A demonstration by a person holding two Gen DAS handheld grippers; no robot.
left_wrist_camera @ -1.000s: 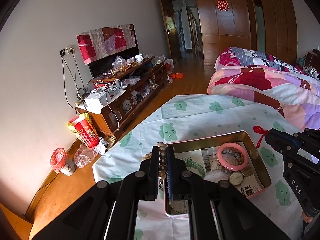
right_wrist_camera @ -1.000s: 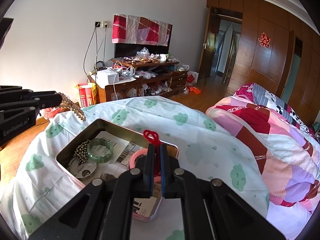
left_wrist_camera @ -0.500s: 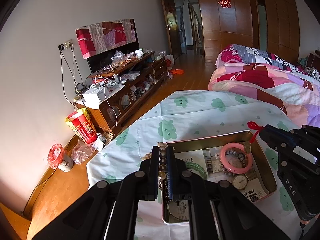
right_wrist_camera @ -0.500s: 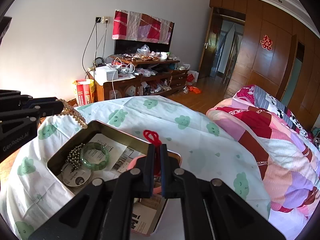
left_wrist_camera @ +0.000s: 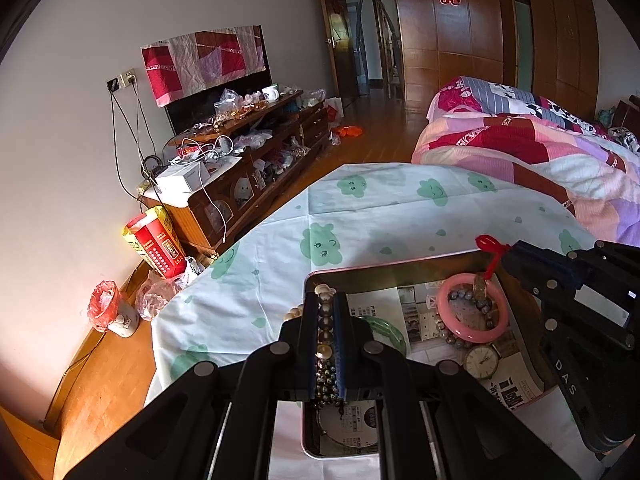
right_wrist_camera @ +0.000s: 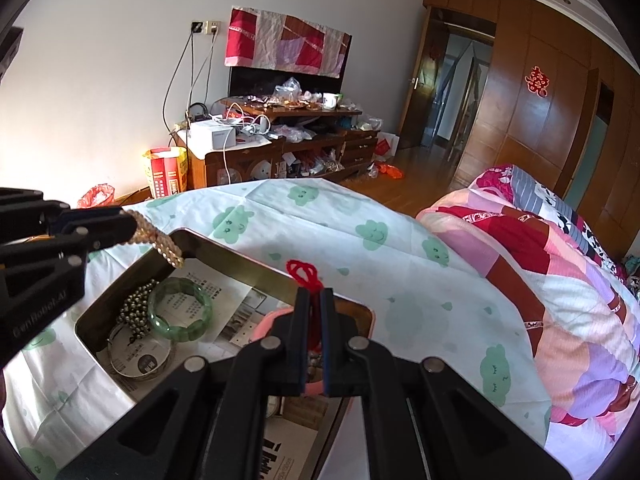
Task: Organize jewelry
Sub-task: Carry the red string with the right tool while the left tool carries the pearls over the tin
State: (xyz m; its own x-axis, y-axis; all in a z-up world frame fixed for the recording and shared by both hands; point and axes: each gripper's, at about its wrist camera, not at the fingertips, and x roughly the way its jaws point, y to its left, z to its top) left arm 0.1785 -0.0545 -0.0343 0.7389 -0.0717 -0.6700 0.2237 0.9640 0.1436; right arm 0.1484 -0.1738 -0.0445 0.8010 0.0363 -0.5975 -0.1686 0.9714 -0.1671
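Note:
An open metal tin [left_wrist_camera: 384, 270] [right_wrist_camera: 240, 264] lined with newspaper sits on a white cloth with green clouds. Inside lie a pink bangle [left_wrist_camera: 472, 308], a green bangle [right_wrist_camera: 180, 312], a dark bead string [right_wrist_camera: 136, 312], a watch [left_wrist_camera: 482, 358] and a silver ring-shaped piece [right_wrist_camera: 140, 364]. My left gripper [left_wrist_camera: 325, 300] [right_wrist_camera: 130, 226] is shut on a pearl bead bracelet [left_wrist_camera: 323, 320] [right_wrist_camera: 160, 240], which hangs over the tin's left corner. My right gripper [right_wrist_camera: 315, 296] [left_wrist_camera: 506, 258] is shut on a red knotted cord [right_wrist_camera: 306, 274] [left_wrist_camera: 490, 246] above the tin's far rim; a small pendant [left_wrist_camera: 480, 284] hangs from the cord.
The cloth-covered surface [left_wrist_camera: 380, 208] stretches beyond the tin. A quilted bed [right_wrist_camera: 540, 248] lies to the right. A cluttered wooden TV cabinet [left_wrist_camera: 240, 152] stands by the wall, with a red box [left_wrist_camera: 158, 246] and a bagged cup [left_wrist_camera: 110, 312] on the floor.
Both grippers have sunk closer to the tin with their loads still held. The pearl bracelet now hangs over the tin's corner and the red cord is nearer the rim.

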